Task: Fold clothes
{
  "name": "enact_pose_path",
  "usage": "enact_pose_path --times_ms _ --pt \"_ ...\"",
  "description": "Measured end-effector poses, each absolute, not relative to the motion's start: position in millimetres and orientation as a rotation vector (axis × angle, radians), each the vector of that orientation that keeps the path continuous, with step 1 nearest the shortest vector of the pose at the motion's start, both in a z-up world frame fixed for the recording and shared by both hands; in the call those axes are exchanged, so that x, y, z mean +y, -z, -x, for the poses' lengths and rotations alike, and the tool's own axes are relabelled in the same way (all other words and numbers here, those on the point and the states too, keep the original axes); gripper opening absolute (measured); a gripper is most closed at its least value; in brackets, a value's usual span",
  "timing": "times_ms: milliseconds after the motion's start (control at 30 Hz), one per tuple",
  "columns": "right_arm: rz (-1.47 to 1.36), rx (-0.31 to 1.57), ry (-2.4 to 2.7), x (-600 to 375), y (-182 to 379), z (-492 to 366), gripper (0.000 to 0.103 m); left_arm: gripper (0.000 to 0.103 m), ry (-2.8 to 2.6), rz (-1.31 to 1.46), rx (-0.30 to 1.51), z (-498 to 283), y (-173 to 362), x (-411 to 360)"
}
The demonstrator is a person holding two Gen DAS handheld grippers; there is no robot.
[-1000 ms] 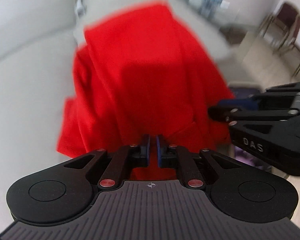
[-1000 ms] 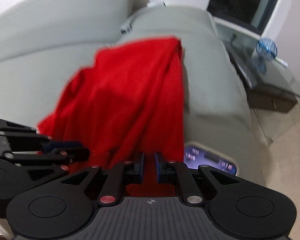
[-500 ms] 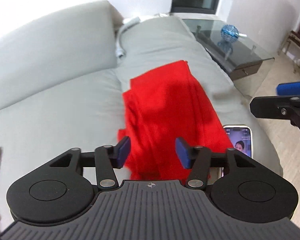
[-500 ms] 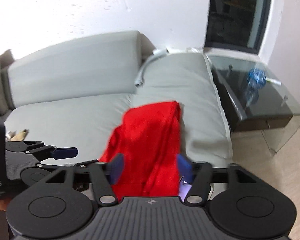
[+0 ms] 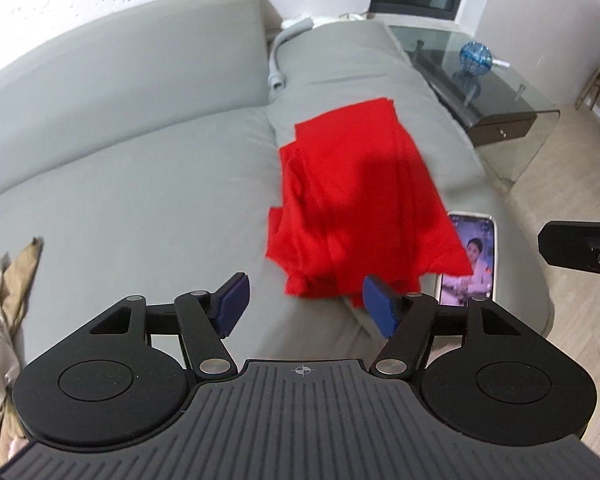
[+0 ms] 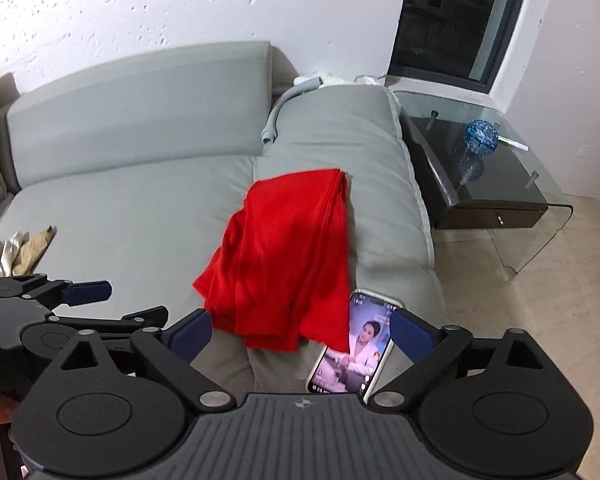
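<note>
A red garment (image 5: pixel 356 200) lies loosely folded on the grey sofa seat (image 5: pixel 140 200), its near edge rumpled. It also shows in the right wrist view (image 6: pixel 288 260). My left gripper (image 5: pixel 304 306) is open and empty, held back from the garment's near edge. My right gripper (image 6: pixel 300 334) is open and empty, above the near edge of the garment. The left gripper also shows at the left of the right wrist view (image 6: pixel 88 294). Part of the right gripper shows at the right edge of the left wrist view (image 5: pixel 580 246).
A lit phone (image 6: pixel 354 350) lies on the seat edge, partly under the garment's corner. A beige and white pile of clothes (image 5: pixel 4 280) lies at the left. A glass side table (image 6: pixel 480 160) with a blue ball (image 6: pixel 480 134) stands to the right. A grey hose (image 6: pixel 276 116) lies in the sofa gap.
Both grippers let go of the red garment, opened, and pulled up and back. The garment now lies on the sofa seat.
</note>
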State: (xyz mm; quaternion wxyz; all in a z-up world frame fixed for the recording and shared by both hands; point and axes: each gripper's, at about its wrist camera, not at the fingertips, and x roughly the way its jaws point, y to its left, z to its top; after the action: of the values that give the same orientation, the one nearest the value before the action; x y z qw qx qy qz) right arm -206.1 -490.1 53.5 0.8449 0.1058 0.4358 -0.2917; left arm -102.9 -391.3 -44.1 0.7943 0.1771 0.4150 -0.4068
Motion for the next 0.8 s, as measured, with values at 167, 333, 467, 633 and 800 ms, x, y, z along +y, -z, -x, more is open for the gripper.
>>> enact_pose_path --times_ms 167,333,467,633,800 --pt "-0.196 0.963 0.614 -487 -49 199 0.098 0.069 0.855 -0.372 0.916 110 43 -390" --pt "-0.225 1.003 0.615 -494 -53 194 0.098 0.069 0.831 -0.365 0.949 112 38 -391" --pt "-0.216 1.002 0.614 -496 -57 193 0.098 0.069 0.821 -0.357 0.959 109 34 -390" --pt "-0.205 1.005 0.612 -498 -55 191 0.098 0.069 0.813 -0.36 0.965 106 37 -392" --pt "-0.205 1.019 0.606 -497 -49 187 0.098 0.069 0.817 -0.358 0.977 105 42 -392"
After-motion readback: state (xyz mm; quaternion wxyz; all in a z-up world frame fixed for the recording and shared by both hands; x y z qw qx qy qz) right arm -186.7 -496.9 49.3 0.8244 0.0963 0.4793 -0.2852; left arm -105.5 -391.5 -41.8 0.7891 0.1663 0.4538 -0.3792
